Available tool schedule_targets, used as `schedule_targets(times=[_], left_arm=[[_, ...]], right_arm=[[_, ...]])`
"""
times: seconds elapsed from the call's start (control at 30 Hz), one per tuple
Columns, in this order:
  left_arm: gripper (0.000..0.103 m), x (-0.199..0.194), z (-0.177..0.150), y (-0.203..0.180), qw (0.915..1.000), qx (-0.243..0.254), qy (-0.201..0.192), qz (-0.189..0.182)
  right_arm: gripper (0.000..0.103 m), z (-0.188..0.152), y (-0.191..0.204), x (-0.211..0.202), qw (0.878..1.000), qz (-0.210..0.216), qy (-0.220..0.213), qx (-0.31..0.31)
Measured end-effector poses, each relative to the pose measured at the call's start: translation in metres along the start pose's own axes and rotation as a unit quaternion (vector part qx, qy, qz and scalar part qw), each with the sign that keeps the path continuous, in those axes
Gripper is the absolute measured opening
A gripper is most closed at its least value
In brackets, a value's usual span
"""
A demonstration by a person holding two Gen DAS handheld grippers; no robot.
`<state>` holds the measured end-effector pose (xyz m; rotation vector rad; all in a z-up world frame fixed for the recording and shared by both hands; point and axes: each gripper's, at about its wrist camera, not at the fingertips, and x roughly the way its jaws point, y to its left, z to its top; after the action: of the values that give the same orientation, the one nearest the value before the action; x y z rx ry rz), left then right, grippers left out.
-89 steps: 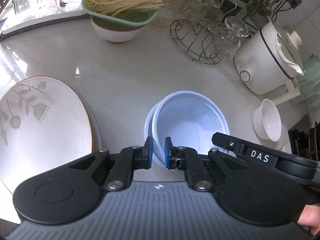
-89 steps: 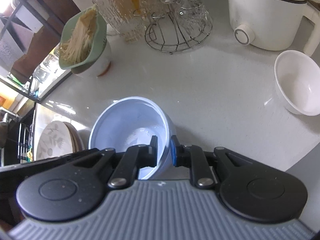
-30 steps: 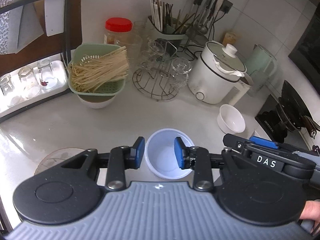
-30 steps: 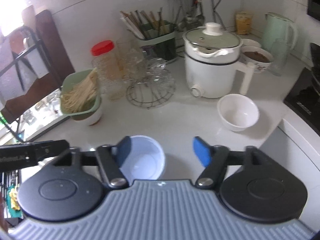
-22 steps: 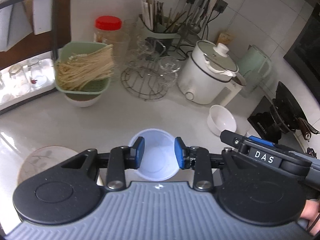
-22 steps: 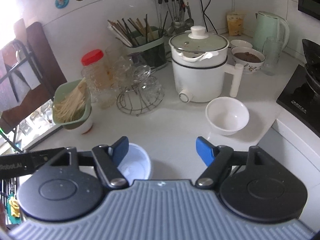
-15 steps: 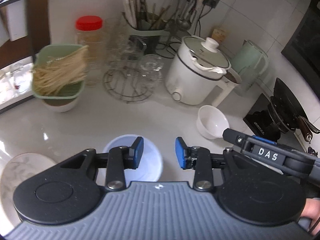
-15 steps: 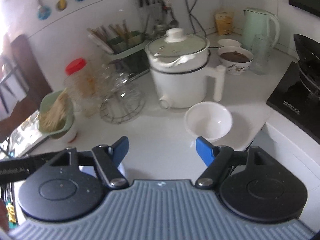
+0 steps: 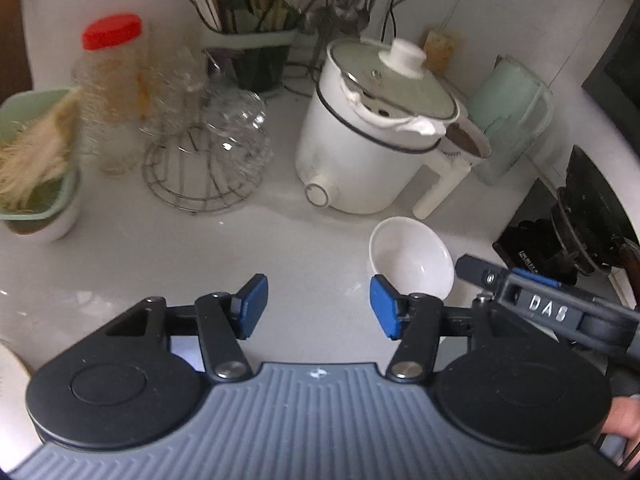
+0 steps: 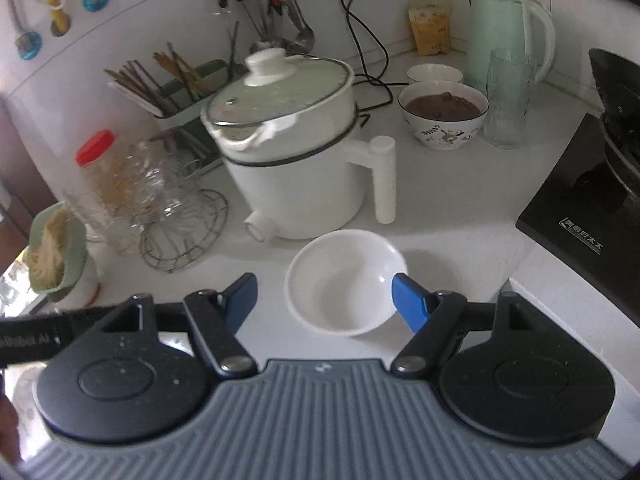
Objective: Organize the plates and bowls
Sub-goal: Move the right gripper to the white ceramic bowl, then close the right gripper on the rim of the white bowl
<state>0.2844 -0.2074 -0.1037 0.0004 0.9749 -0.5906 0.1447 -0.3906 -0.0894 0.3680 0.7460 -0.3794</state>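
Note:
A small white bowl (image 10: 346,282) stands upright on the white counter in front of the electric pot. My right gripper (image 10: 324,298) is open and hovers near it, the bowl showing between the two blue pads, apart from both. In the left wrist view the same white bowl (image 9: 410,258) lies just beyond the right blue pad. My left gripper (image 9: 318,306) is open, its jaws opening wider, with only bare counter between them. A sliver of the pale blue bowl (image 9: 184,354) shows behind the left finger. The patterned plate's rim (image 9: 10,364) peeks in at the far left.
A white electric pot (image 10: 296,148) stands behind the bowl. A wire rack with glasses (image 10: 176,224), a red-lidded jar (image 9: 110,92) and a green basket of noodles (image 9: 34,160) are to the left. A bowl of brown food (image 10: 444,114), a glass, a green kettle (image 10: 508,36) and the black stove (image 10: 576,208) lie right.
Both grippers swung right across the counter, leaving the blue bowl behind; the white bowl now sits close before them. The left jaws have spread wider; the right stayed wide.

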Motion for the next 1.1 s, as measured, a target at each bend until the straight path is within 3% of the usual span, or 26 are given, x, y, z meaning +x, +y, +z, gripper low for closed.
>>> schedule_targets(times=[0.27,0.73,0.83,1.0,1.1], left_arm=[[0.062,0.059,0.019,-0.021,0.9995,-0.001,0.030,0.002],[0.060,0.130,0.023,-0.039,0.9963,0.002,0.085,-0.010],[0.050,0.141,0.024,-0.044,0.9955,0.005,0.094,-0.013],[0.045,0.152,0.029,-0.051,0.9960,0.005,0.087,-0.019],[0.032,0.159,0.031,-0.053,0.9952,0.000,0.095,-0.023]], right_arm=[[0.076,0.021,-0.036,0.044,1.000,-0.005,0.025,0.012],[0.070,0.009,-0.068,0.102,0.994,0.011,0.100,0.031],[0.063,0.010,-0.076,0.111,0.993,0.013,0.111,0.048],[0.046,0.011,-0.082,0.122,0.990,0.022,0.126,0.058],[0.034,0.013,-0.082,0.129,0.989,0.031,0.132,0.052]])
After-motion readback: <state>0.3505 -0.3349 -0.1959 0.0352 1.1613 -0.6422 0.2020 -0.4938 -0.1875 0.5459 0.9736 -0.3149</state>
